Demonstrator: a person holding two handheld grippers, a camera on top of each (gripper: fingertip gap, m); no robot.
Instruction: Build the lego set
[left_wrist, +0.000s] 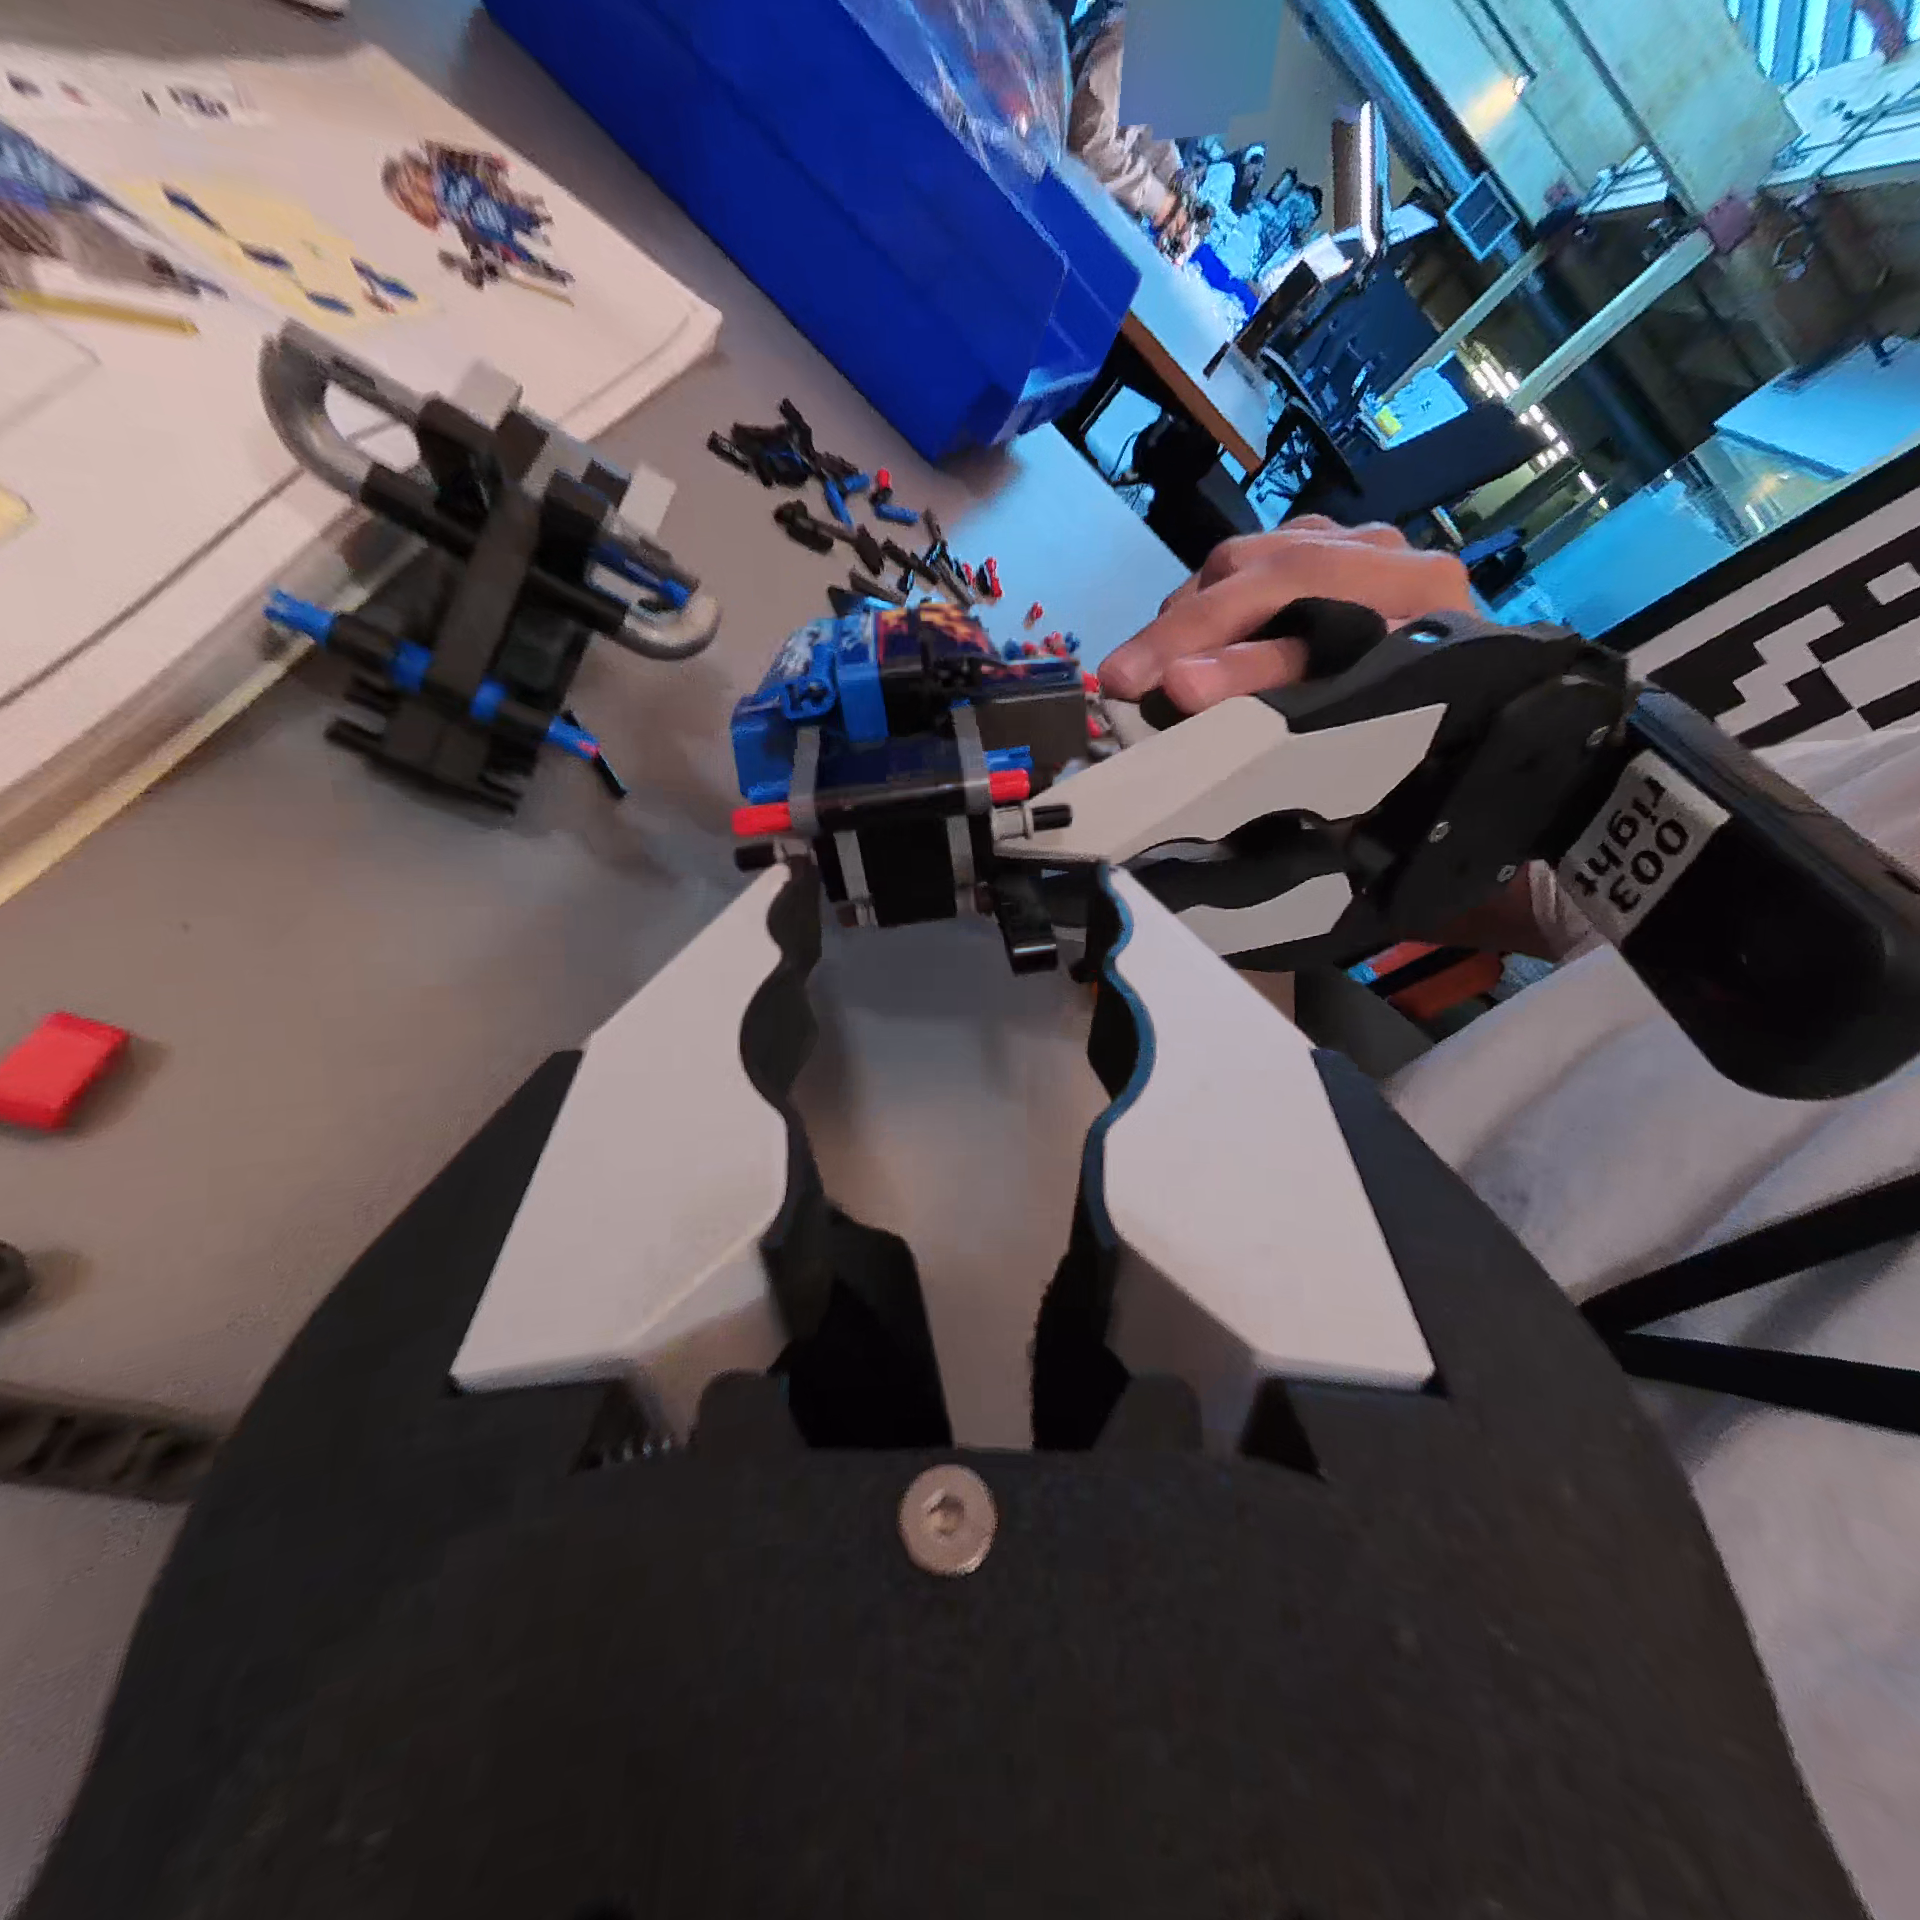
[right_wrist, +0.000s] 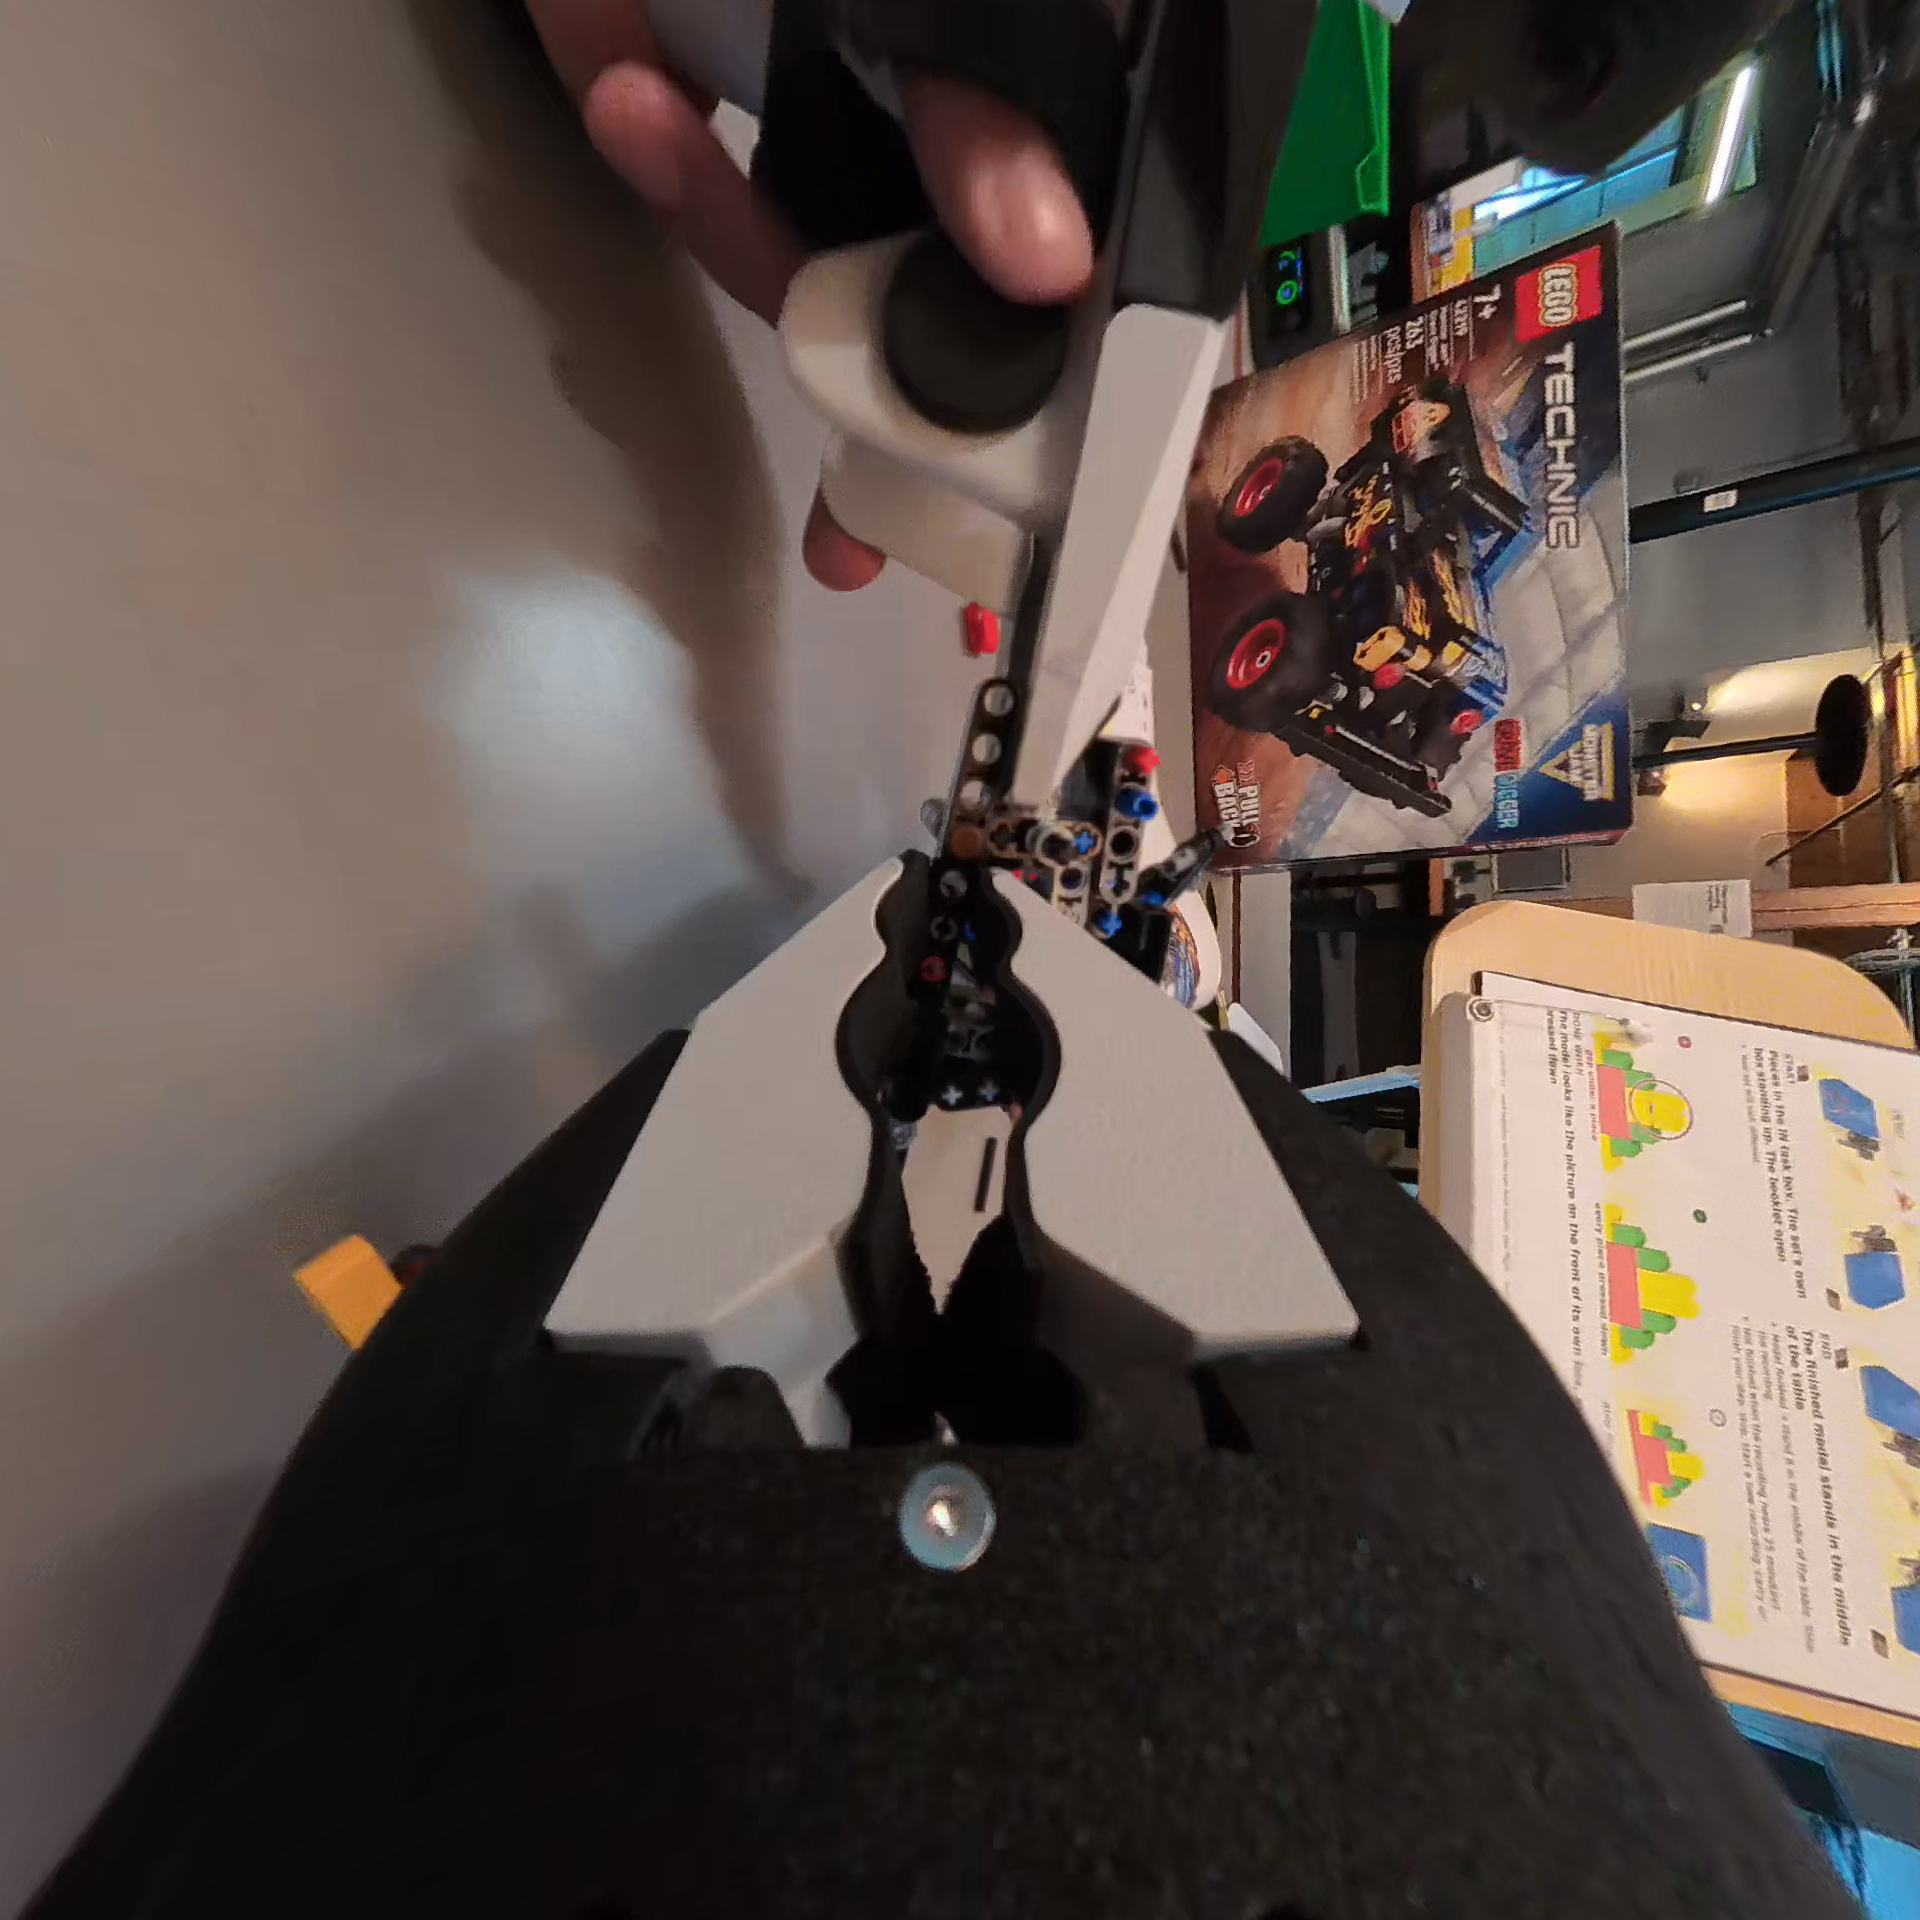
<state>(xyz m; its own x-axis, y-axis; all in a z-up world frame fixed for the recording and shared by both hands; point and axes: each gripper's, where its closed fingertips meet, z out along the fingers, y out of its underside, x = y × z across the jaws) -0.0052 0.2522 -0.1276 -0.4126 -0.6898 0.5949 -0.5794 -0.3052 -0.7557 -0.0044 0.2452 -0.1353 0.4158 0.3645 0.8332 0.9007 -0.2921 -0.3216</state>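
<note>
The blue and black lego model sits between the tips of my left gripper, whose jaws press on the two sides of its black lower part. My right gripper comes in from the right and is shut on the model's right side. In the right wrist view my right gripper pinches a black holed beam of the model. One white finger of the left gripper reaches down to the model from above. A hand holds the right gripper's handle.
A second black assembly with grey arches and blue pins stands to the left beside the open instruction booklet. Several small loose pieces lie behind the model, before a blue bin. A red piece lies at left. The set's box stands behind. Left and right tips are no more than a few centimetres apart.
</note>
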